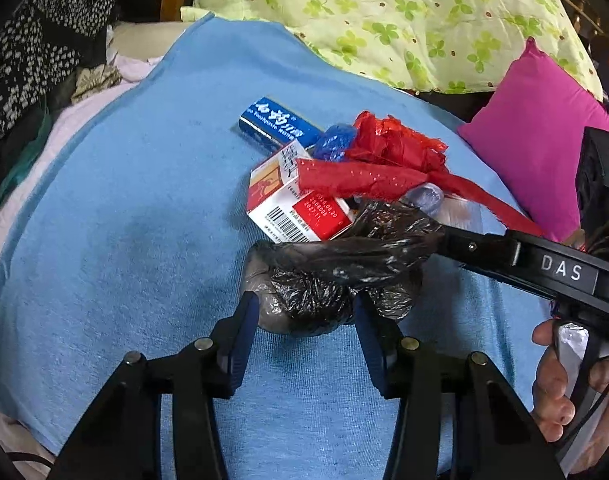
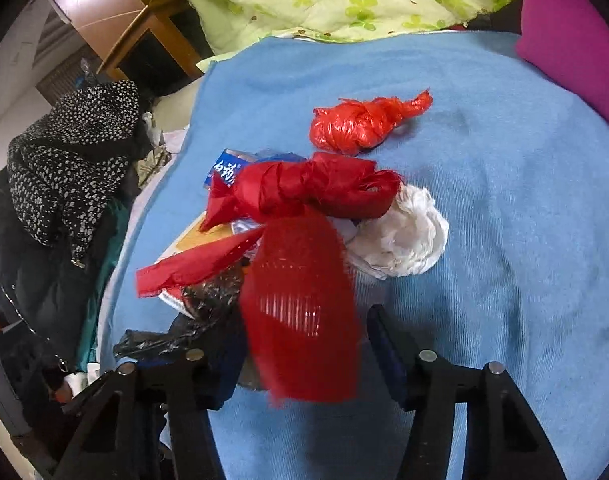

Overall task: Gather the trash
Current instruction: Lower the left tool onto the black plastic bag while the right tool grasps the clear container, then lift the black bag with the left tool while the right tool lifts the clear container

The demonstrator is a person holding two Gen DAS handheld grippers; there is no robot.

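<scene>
Here both grippers, left gripper (image 1: 306, 312) and "DAS"-labelled right gripper (image 2: 304, 344), stand apart, unclamped.

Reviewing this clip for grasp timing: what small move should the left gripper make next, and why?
Probably close. The left gripper is open, its blue pads on either side of the crumpled black plastic bag lying on the blue towel. The right gripper is open beside the same pile.
</scene>
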